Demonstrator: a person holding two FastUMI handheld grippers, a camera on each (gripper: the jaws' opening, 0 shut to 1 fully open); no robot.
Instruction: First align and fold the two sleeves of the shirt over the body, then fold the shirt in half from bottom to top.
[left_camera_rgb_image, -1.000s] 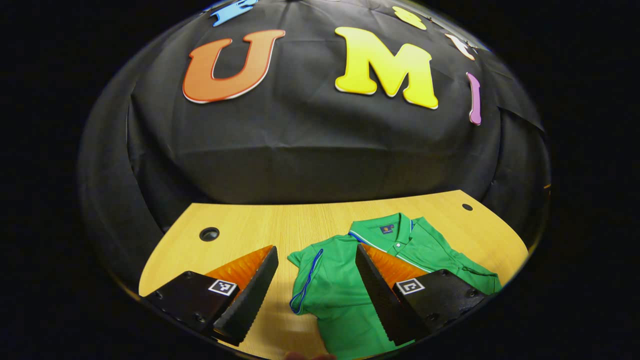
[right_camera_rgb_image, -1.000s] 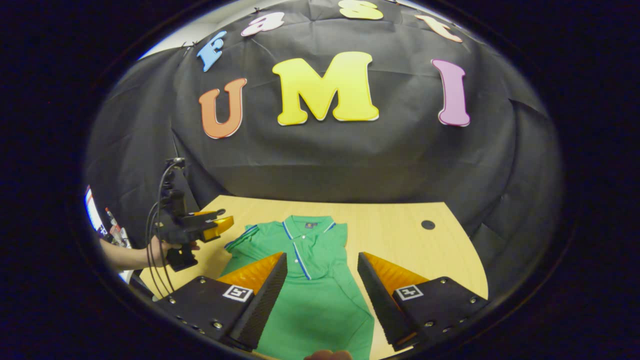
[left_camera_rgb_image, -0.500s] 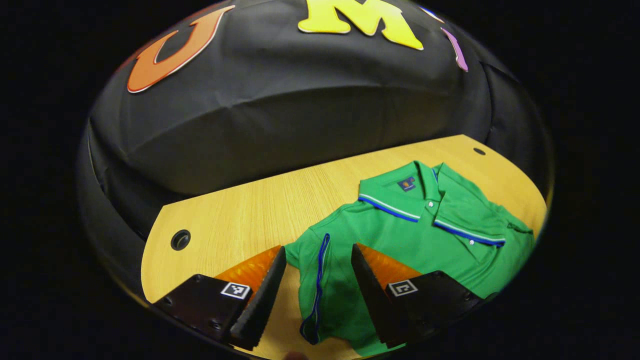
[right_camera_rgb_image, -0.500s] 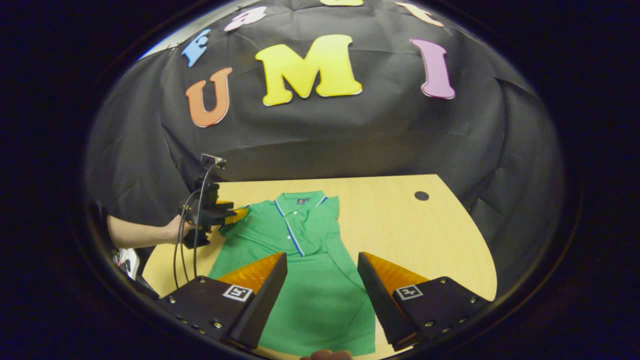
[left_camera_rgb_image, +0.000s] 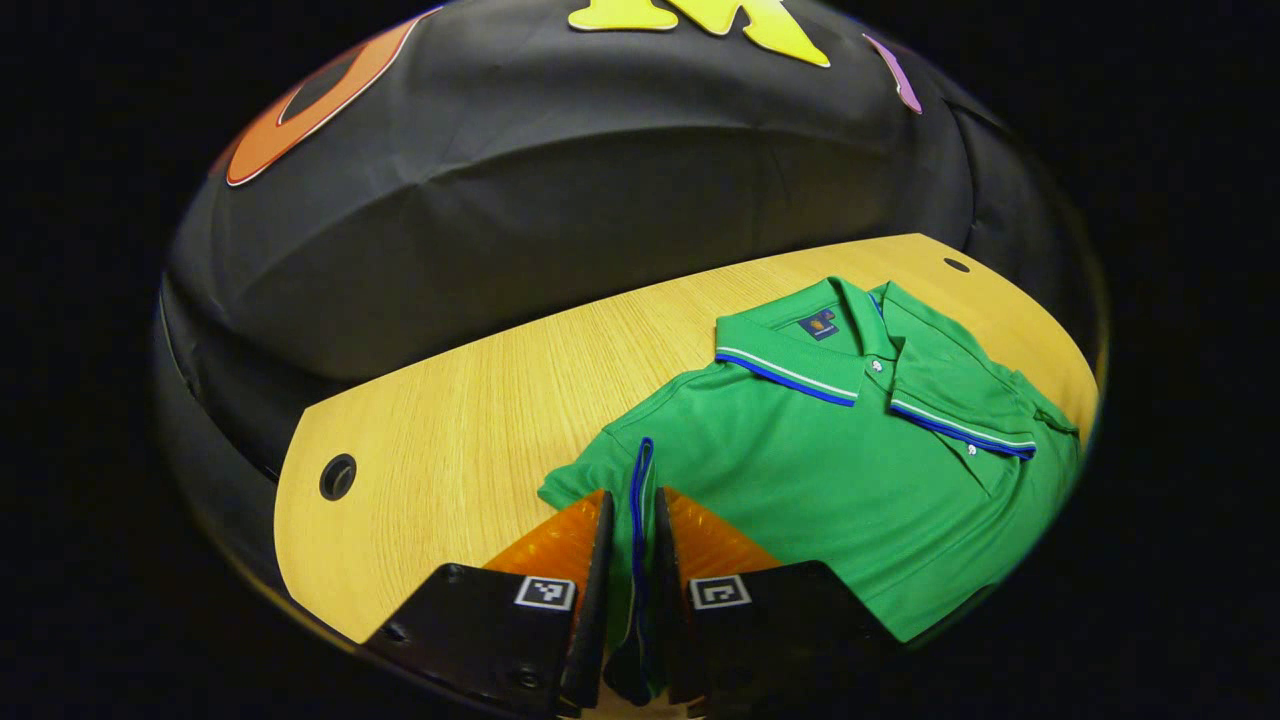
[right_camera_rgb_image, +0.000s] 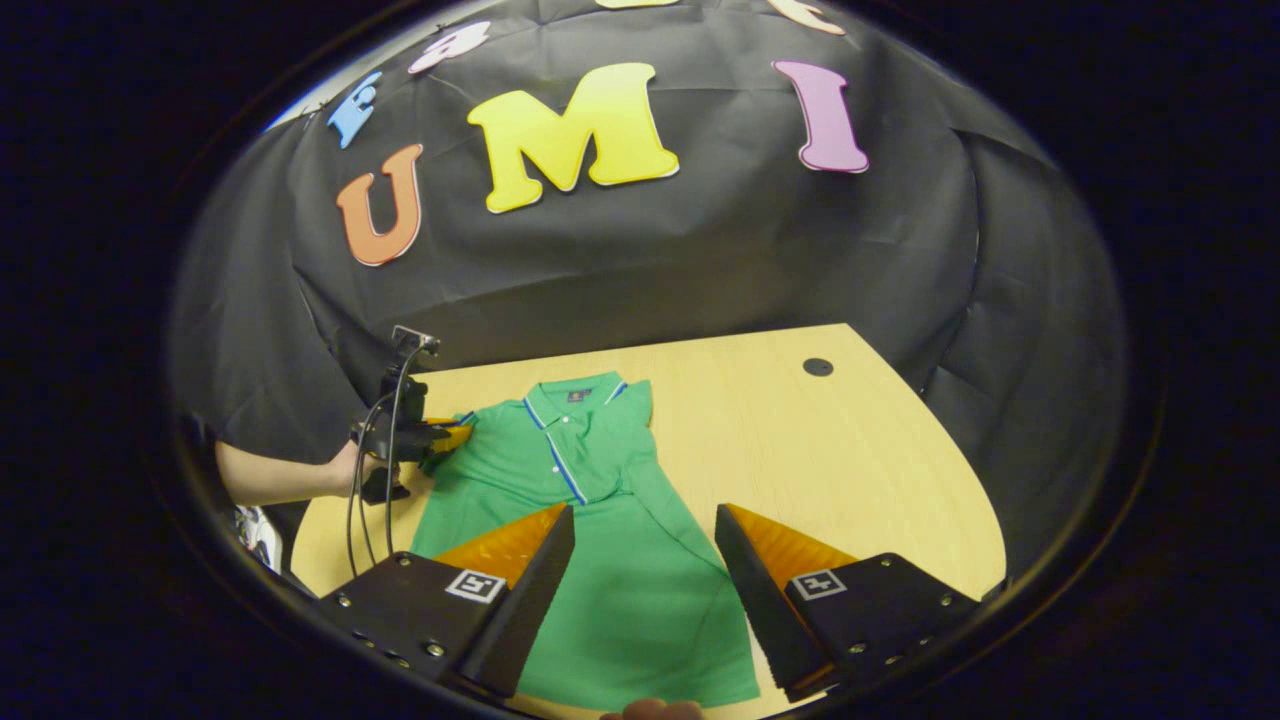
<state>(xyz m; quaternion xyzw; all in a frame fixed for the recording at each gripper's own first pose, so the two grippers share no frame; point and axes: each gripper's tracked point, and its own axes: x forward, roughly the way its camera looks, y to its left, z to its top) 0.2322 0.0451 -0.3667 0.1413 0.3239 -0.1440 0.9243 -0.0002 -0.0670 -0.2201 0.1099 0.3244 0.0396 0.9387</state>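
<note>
Shirt (left_camera_rgb_image: 830, 460) lies flat, front up, on the wooden table (left_camera_rgb_image: 470, 400), collar (left_camera_rgb_image: 800, 355) toward the black booth wall; I take the collar as my landmark for every place below.

Change noted: half a second ago my left gripper (left_camera_rgb_image: 632, 590) stood with its fingers wide apart on either side of the blue-piped sleeve cuff (left_camera_rgb_image: 640, 480); now the fingers have come together with the cuff edge pinched between them, both pressing on the cloth; the sleeve sits below and to the left of the collar in the left gripper view. In the right gripper view I see the same gripper (right_camera_rgb_image: 440, 436), held by a hand (right_camera_rgb_image: 345, 470), at the sleeve just left of the collar.

Meaning, as I judge it: the grasp for this sleeve fold is made; the fold itself is not yet done, since the sleeve lies outboard of the body. The far sleeve, right of the collar, looks already turned in over the body, though I cannot be sure from these angles.

My right gripper (right_camera_rgb_image: 645, 580) has fingers wide apart, holding nothing; it hangs over the lower body of the shirt, well below the collar, the hem (right_camera_rgb_image: 650, 690) nearest the camera between and under its fingers; whether it touches the cloth I cannot tell.

Next, by my estimate: carry the pinched cuff inward toward the placket below the collar, keeping the edge straight.
</note>
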